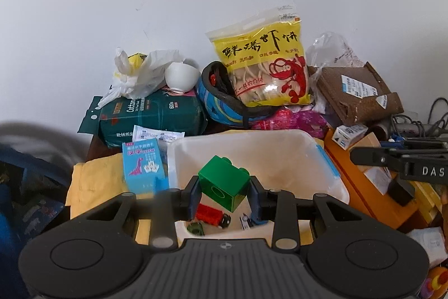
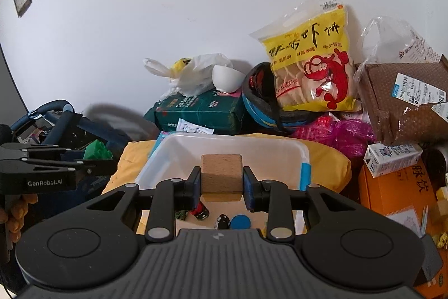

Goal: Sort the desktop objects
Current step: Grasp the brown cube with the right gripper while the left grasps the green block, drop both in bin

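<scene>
My left tool (image 1: 224, 194) is clamped on a green building block (image 1: 224, 184), tilted, above the white plastic bin (image 1: 322, 159). My right tool (image 2: 221, 187) grips a wooden cube (image 2: 221, 173) over that bin, where a red toy car (image 1: 210, 215) and a blue disc (image 2: 240, 222) lie.

White bin (image 1: 322, 159) is open on top, mostly bare inside; snack bag (image 1: 263, 63) and tissue pack (image 1: 151, 114) crowd behind it.
</scene>
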A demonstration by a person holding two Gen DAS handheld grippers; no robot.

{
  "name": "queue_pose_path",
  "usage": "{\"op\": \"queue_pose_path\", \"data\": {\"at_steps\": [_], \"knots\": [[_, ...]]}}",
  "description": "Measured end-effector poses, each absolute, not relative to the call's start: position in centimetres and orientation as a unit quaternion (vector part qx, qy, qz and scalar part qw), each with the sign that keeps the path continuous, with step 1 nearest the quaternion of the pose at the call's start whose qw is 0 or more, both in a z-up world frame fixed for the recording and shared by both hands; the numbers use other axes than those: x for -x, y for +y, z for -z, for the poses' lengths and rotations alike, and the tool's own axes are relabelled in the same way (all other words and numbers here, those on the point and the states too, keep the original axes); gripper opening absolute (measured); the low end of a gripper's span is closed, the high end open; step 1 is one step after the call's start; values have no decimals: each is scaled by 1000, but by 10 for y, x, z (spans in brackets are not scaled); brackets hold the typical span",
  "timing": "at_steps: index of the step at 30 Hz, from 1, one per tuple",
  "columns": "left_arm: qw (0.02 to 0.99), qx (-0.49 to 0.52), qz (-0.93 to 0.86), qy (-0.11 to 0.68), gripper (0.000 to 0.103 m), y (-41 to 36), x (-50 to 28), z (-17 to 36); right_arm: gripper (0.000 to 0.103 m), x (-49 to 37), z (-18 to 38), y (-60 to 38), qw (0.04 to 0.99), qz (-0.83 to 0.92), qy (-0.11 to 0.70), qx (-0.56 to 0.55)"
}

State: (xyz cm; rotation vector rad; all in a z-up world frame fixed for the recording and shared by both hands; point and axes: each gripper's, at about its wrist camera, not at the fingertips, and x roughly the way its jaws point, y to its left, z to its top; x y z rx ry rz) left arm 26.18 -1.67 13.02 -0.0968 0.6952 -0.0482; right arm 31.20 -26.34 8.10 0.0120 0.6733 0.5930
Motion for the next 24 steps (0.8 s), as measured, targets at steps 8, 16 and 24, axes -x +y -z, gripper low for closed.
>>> {"op": "queue_pose_path", "data": {"at_steps": [8,16,24], "knots": [[917,64,32,391,39,-18,-307,-121,33,-352,-71,-254,883,-271,383,-4],[903,56,16,425,39,-15,-330,-103,33,-375,-51,-245,870,-256,421,15],[898,43,12,438,39,-15,-337,-92,33,-384,-32,-242,861,-248,443,23]]}}
